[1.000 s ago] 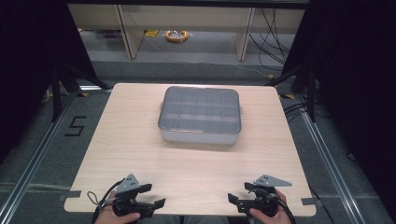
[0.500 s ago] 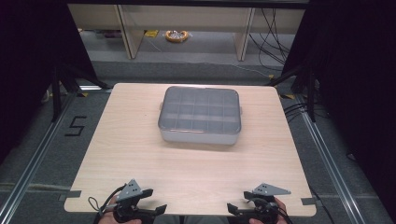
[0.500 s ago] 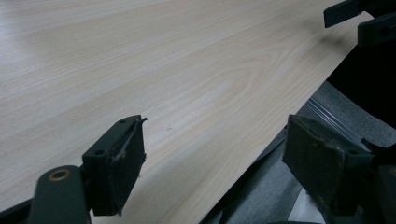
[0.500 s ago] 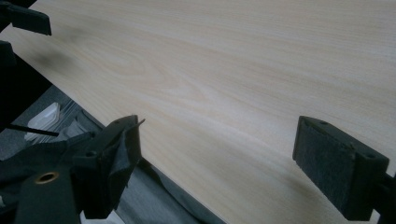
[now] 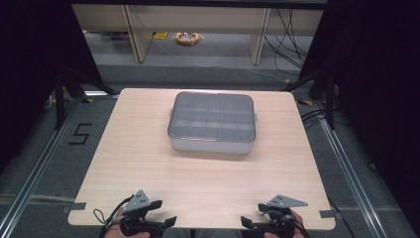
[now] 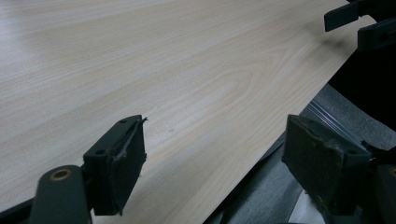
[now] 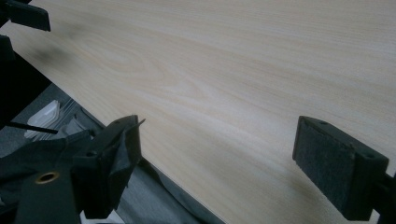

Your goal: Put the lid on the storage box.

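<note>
A grey compartment box (image 5: pixel 212 123) with a clear lid sits shut on the far middle of the wooden table (image 5: pixel 198 178). My left gripper (image 5: pixel 165 212) is held at the near left edge, open and holding nothing, its jaws pointing right. My right gripper (image 5: pixel 251 219) is held at the near right edge, also open and holding nothing, jaws pointing left. In the left gripper view its own open gripper (image 6: pixel 219 158) straddles the table edge, with the right gripper (image 6: pixel 359 23) far off. The right gripper view shows its open gripper (image 7: pixel 219 163) over bare wood and the left gripper (image 7: pixel 23 18) at the top left.
A grey floor with metal rails (image 5: pixel 341 163) surrounds the table. Black tape tabs (image 5: pixel 77 206) mark the near corners. Shelving and cables (image 5: pixel 292 34) stand beyond the far edge. Bare wood lies between the box and the grippers.
Both grippers have drawn back toward the near edge of the table and sit lower in the high view. The box has not moved.
</note>
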